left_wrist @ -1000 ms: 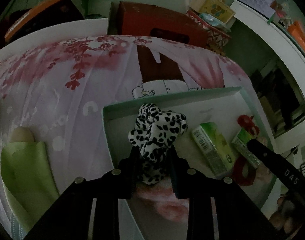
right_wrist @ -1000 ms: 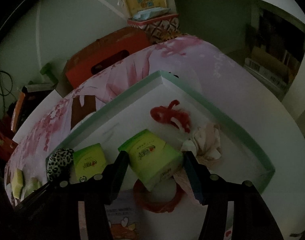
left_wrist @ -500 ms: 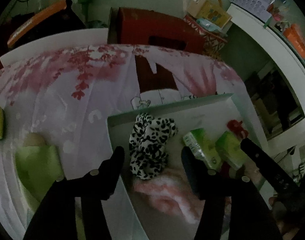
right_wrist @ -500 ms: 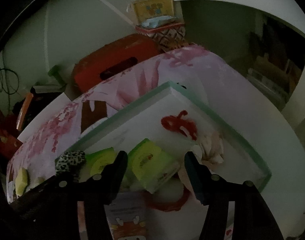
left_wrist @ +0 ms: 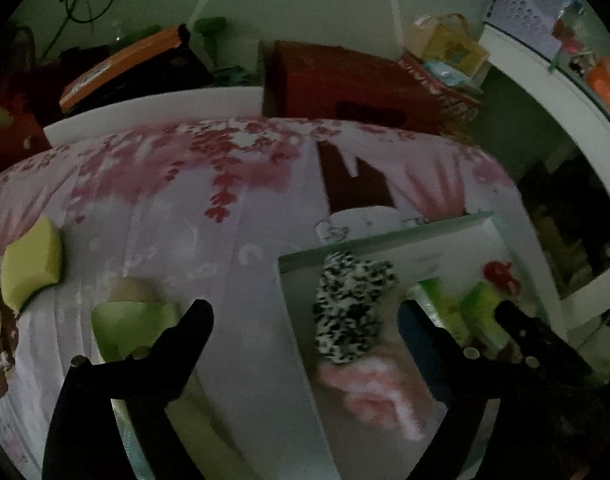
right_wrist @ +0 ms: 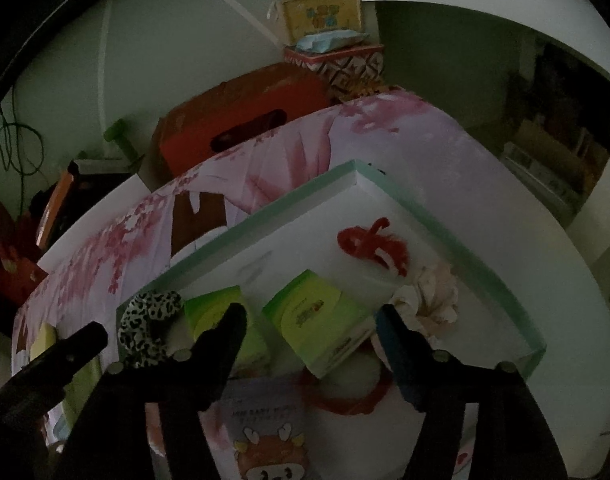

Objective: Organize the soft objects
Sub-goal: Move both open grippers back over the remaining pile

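A leopard-print scrunchie (left_wrist: 351,306) lies in the left corner of a white tray with a green rim (left_wrist: 385,236), above a pink fluffy item (left_wrist: 379,400). My left gripper (left_wrist: 305,316) is open and empty, over the tray's left edge. My right gripper (right_wrist: 311,316) is open, its jaws standing either side of a green tissue pack (right_wrist: 319,320) in the tray (right_wrist: 457,240). The scrunchie (right_wrist: 149,328) also shows in the right wrist view. A second green pack (right_wrist: 221,322), a red scrunchie (right_wrist: 371,246) and a pale scrunchie (right_wrist: 427,296) lie in the tray too.
A yellow-green sponge (left_wrist: 31,266) and a green cloth (left_wrist: 127,328) with a beige item lie on the floral tablecloth (left_wrist: 185,208) left of the tray. A red box (left_wrist: 345,80) and baskets stand behind the table. A cartoon-printed pack (right_wrist: 265,432) lies near my right gripper.
My left gripper opened, released the leopard scrunchie into the tray, and pulled back to the left. My right gripper opened off the green tissue pack and drew back slightly.
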{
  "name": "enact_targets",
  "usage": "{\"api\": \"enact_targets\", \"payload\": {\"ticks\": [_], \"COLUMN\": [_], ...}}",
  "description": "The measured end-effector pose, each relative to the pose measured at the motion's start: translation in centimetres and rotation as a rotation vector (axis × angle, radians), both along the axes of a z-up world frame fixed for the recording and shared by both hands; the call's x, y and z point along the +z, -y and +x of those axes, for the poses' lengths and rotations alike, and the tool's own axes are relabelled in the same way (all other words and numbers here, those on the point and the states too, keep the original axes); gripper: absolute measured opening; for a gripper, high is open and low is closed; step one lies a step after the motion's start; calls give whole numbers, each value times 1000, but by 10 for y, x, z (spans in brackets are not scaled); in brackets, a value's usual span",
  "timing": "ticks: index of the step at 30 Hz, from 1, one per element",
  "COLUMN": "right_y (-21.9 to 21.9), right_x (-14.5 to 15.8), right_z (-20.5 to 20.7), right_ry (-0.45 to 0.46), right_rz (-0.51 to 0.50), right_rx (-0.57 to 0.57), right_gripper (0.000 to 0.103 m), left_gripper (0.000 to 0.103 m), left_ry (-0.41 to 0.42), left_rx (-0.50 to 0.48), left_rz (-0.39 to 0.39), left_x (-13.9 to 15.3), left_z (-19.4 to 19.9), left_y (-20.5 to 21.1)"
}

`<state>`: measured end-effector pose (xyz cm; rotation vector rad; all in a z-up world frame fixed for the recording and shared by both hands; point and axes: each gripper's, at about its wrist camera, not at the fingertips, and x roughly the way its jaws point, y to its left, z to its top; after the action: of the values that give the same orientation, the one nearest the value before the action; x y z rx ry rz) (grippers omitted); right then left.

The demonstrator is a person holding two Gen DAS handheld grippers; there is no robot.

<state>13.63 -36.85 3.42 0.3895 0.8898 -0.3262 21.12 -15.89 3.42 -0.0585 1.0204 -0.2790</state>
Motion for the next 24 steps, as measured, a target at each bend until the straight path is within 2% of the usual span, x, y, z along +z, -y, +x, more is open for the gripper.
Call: {"api": "enact_targets", "payload": {"ticks": [2, 3, 14, 24], "right_y": [-1, -1, 3, -2], "right_x": [-1, -1, -4, -4], "right_z": [1, 1, 0, 0], "right_ry": [-8, -11, -22, -27], "right_rz": [-12, -17, -13, -14], "right_rx": [1, 1, -21, -9], "right_gripper": [98, 103, 103, 103], "left_gripper": [100, 100, 100, 100], "left_ry": [-16, -23, -53, -19], "left_rx": [16, 26, 72, 91], "left_rz": [15, 26, 82, 112], "left_x": [-5, -8, -12, 3], "left_z": [1, 2, 1, -7], "left_y": [-2, -3, -13, -29]}}
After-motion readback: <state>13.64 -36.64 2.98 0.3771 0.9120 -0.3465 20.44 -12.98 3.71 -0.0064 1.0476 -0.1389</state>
